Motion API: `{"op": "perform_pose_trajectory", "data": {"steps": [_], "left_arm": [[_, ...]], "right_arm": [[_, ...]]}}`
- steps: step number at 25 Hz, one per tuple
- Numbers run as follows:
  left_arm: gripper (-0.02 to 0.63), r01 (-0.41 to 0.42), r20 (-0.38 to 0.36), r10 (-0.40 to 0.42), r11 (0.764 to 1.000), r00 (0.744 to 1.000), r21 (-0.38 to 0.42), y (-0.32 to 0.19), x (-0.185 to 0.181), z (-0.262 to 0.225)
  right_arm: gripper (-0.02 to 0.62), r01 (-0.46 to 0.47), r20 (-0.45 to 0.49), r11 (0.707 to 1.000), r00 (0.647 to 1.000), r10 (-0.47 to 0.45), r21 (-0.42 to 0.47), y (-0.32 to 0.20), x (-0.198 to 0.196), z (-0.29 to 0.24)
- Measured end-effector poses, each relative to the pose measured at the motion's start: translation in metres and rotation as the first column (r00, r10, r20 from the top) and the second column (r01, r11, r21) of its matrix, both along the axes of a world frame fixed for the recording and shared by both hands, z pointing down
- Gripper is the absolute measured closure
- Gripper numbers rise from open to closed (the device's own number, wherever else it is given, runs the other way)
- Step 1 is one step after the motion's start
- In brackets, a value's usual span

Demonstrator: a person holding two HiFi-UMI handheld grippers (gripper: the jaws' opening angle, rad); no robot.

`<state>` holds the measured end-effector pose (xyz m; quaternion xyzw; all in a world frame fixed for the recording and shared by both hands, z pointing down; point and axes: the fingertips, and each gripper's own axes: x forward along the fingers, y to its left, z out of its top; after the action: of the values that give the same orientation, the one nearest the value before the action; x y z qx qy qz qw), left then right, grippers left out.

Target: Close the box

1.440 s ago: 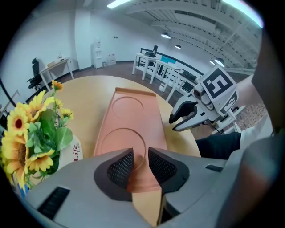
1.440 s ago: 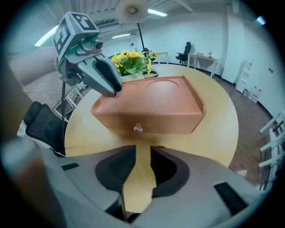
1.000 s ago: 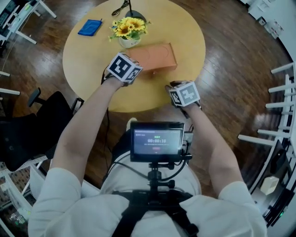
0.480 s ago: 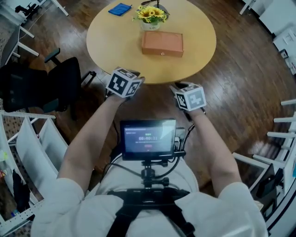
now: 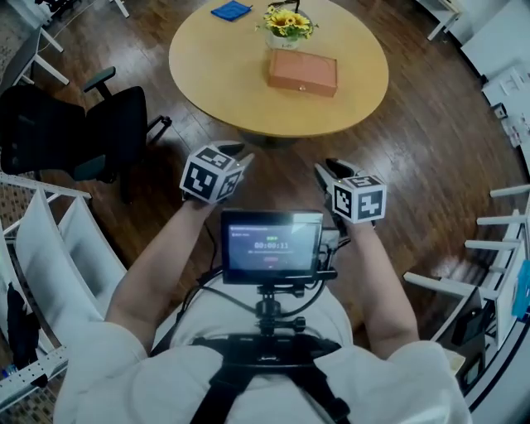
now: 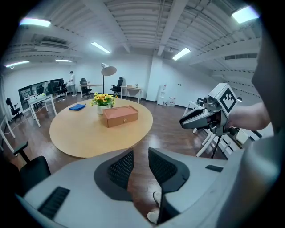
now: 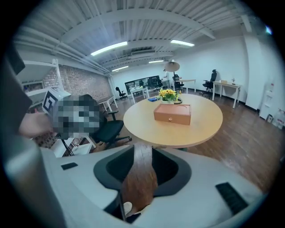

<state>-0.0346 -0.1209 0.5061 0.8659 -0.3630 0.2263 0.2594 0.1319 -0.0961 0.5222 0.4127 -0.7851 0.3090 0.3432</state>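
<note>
The brown box [image 5: 302, 72] lies with its lid down on the round wooden table [image 5: 224, 74], beside a pot of yellow flowers [image 5: 287, 25]. It also shows far off in the left gripper view as the box [image 6: 120, 116] and in the right gripper view as the box [image 7: 172, 113]. Both grippers hang over the wooden floor, well short of the table. My left gripper [image 5: 236, 155] is shut and holds nothing. The jaws of my right gripper [image 5: 327, 170] are opening, with only floor between them.
A blue cloth [image 5: 231, 10] lies at the table's far side. A black office chair [image 5: 83, 132] stands left of the table, and white racks [image 5: 50, 248] stand at my left. A small monitor [image 5: 272, 246] is mounted at my chest. White frames [image 5: 505, 240] stand on the right.
I have stepped back from the table, so the box now lies far ahead. Both grippers have drawn back from the table edge and hang over the floor near my body.
</note>
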Motion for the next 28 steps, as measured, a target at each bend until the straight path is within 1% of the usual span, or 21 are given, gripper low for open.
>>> {"op": "perform_pose_trajectory", "data": {"steps": [2,4,8,12,16,21,28], "left_arm": [[0.506,0.004,-0.010,-0.004,1.000,1.000,-0.001,0.014,-0.012,-0.004],[0.506,0.015,-0.014,-0.015,1.000,1.000,-0.002,0.026,-0.024,-0.006],[0.506,0.031,-0.023,-0.032,0.999,0.999,-0.013,0.046,-0.043,-0.005],[0.506,0.009,-0.042,-0.010,0.999,0.999,-0.039,0.070,-0.055,0.000],[0.506,0.004,-0.052,-0.006,0.999,0.999,-0.038,0.097,-0.079,0.002],[0.506,-0.023,-0.048,0.021,0.999,0.999,-0.044,0.109,-0.081,0.005],[0.506,-0.027,-0.052,0.025,0.999,0.998,-0.040,0.113,-0.082,0.005]], "right_arm": [[0.439,0.004,0.007,1.000,1.000,-0.004,-0.002,0.014,-0.010,-0.006],[0.439,0.002,0.012,1.000,1.000,-0.002,0.002,0.027,-0.020,-0.014],[0.439,-0.033,-0.007,0.999,0.999,0.034,0.025,0.048,-0.028,-0.022],[0.439,-0.040,-0.013,0.999,0.999,0.040,0.024,0.073,-0.039,-0.027],[0.439,-0.050,-0.003,0.998,0.999,0.050,0.048,0.101,-0.057,-0.034],[0.439,-0.072,0.001,0.995,0.997,0.072,0.063,0.113,-0.056,-0.036],[0.440,-0.089,-0.009,0.993,0.996,0.090,0.079,0.120,-0.047,-0.034]]}}
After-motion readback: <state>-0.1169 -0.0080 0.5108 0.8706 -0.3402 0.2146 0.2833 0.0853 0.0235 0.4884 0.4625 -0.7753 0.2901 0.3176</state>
